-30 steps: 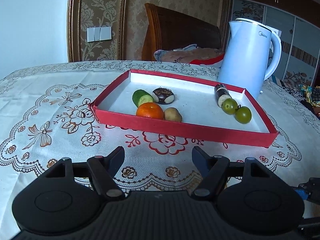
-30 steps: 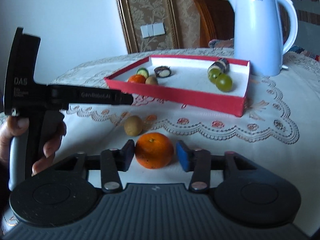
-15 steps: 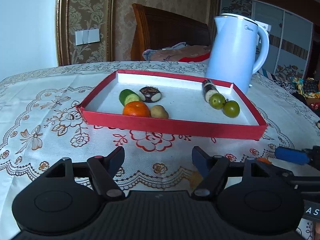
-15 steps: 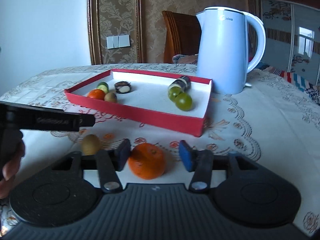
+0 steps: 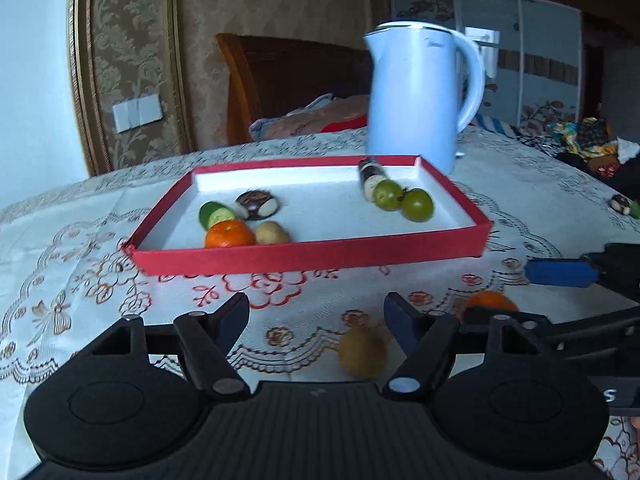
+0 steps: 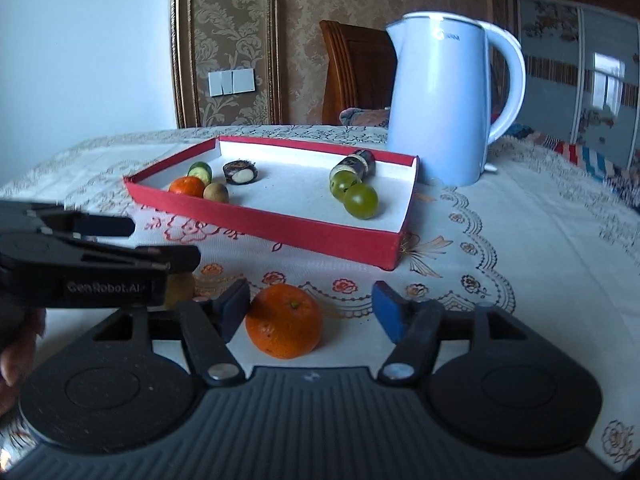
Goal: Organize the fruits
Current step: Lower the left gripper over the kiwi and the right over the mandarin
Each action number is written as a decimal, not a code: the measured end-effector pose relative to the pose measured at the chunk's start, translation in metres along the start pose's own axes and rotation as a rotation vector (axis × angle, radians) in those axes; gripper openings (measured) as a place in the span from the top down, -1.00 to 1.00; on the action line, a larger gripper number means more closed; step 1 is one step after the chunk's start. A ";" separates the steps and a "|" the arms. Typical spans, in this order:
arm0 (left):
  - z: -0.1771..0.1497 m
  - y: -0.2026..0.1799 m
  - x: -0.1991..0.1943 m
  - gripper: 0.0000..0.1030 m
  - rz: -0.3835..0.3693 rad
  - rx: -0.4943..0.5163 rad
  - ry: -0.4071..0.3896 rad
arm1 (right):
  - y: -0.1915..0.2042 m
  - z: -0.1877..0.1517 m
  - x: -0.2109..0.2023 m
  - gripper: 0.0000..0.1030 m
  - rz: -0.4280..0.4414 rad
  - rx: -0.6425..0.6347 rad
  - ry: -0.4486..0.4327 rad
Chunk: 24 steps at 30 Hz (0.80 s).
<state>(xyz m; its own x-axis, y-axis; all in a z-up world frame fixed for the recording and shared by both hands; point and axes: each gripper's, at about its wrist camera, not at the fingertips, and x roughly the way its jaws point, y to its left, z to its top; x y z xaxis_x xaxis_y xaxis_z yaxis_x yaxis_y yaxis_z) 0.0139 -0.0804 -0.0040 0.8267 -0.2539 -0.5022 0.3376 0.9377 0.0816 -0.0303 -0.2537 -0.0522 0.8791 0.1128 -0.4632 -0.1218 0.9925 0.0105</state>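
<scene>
A red tray [image 5: 312, 258] [image 6: 280, 226] on the lace tablecloth holds an orange, a kiwi, a cucumber piece, dark cut pieces and two green grapes [image 5: 416, 204]. My left gripper [image 5: 316, 316] is open; a loose kiwi [image 5: 362, 354] lies on the cloth between its fingers, near the right one. My right gripper [image 6: 310, 306] is open around a loose orange [image 6: 284, 328], which rests on the table near the left finger. The left gripper [image 6: 132, 240] shows in the right wrist view, partly hiding the kiwi [image 6: 180, 288].
A pale blue kettle [image 5: 416, 96] [image 6: 444, 100] stands just behind the tray's right end. A wooden chair [image 5: 280, 80] is behind the table. A small dark piece [image 5: 622, 204] lies on the cloth far right.
My left gripper has swung right, so the loose kiwi now sits between its fingers. My right gripper's fingers have spread wider around the orange.
</scene>
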 end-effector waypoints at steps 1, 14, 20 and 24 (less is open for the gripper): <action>-0.001 -0.003 0.001 -0.44 0.008 0.017 0.004 | 0.001 0.000 -0.001 -0.31 -0.003 -0.007 -0.002; -0.007 0.001 0.018 -0.47 -0.014 0.008 0.139 | 0.001 -0.001 0.004 -0.46 0.006 -0.016 0.042; -0.007 0.003 0.018 -0.48 -0.004 -0.005 0.132 | -0.002 -0.001 0.008 -0.44 0.033 0.011 0.065; -0.006 0.008 0.021 -0.46 0.020 -0.033 0.140 | 0.001 0.001 0.013 -0.22 0.044 0.005 0.075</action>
<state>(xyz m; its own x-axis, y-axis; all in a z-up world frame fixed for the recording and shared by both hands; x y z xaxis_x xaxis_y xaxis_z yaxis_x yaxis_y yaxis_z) 0.0313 -0.0768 -0.0188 0.7615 -0.2013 -0.6161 0.3046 0.9502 0.0661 -0.0190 -0.2508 -0.0572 0.8358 0.1523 -0.5274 -0.1570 0.9869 0.0361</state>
